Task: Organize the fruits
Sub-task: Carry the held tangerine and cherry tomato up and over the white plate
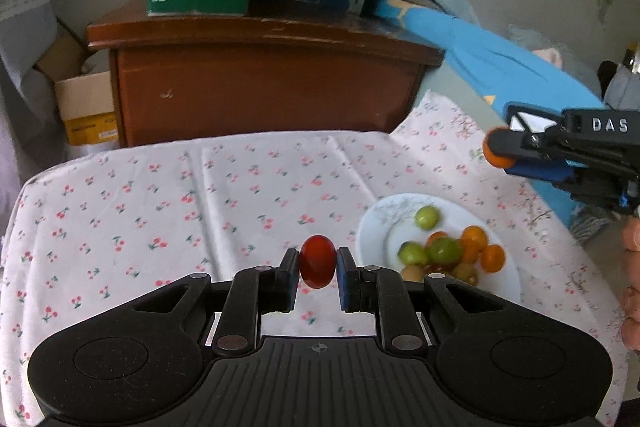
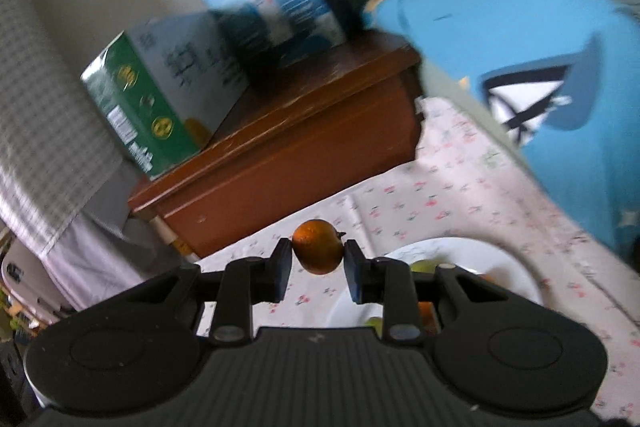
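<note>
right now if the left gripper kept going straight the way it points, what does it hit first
Probably the cherry-print tablecloth: the left gripper, shut on a red tomato, points downward at bare cloth left of the white plate. Depth is hard to judge.

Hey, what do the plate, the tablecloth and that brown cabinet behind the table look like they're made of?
Plate: probably glazed ceramic, white and smooth with a faint sheen.
Tablecloth: thin woven fabric, likely cotton, matte, with creases and a printed cherry pattern.
Cabinet: apparently varnished wood or wood veneer, reddish-brown and glossy, with scuffs along the top edge.
</note>
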`<act>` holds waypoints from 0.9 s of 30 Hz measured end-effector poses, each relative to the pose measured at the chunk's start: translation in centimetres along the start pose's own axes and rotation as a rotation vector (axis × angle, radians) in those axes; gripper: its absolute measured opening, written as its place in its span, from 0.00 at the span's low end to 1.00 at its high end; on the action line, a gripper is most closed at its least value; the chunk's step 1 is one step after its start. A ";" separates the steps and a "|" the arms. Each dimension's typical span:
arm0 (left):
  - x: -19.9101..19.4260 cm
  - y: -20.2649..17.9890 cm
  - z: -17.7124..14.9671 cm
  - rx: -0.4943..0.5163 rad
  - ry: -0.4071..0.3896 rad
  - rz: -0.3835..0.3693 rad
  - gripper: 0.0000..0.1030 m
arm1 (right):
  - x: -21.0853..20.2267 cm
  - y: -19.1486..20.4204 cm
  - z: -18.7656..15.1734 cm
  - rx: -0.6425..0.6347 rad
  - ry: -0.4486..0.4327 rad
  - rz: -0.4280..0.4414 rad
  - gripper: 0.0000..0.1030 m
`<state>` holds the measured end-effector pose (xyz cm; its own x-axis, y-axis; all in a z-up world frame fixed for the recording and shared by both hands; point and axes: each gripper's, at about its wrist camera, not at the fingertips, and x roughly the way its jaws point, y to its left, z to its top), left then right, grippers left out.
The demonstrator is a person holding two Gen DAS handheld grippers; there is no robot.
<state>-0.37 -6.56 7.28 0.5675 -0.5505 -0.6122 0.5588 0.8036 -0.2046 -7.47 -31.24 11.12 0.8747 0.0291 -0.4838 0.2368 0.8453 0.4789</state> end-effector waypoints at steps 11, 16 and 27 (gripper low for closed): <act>1.7 -1.9 0.9 -0.007 0.008 -0.038 0.17 | -2.0 -2.8 -0.3 0.073 0.006 -0.052 0.27; 3.4 -2.7 1.3 -0.002 0.022 -0.042 0.17 | -0.5 -4.0 -0.9 0.141 0.055 -0.073 0.27; 7.6 -4.5 2.1 0.011 0.042 -0.056 0.17 | 2.1 -5.3 -2.1 0.177 0.120 -0.157 0.27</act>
<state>2.70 -14.79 5.17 0.5097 -0.5846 -0.6312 0.5956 0.7692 -0.2314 -7.76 -34.58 6.00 0.7673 -0.0232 -0.6409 0.4455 0.7381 0.5067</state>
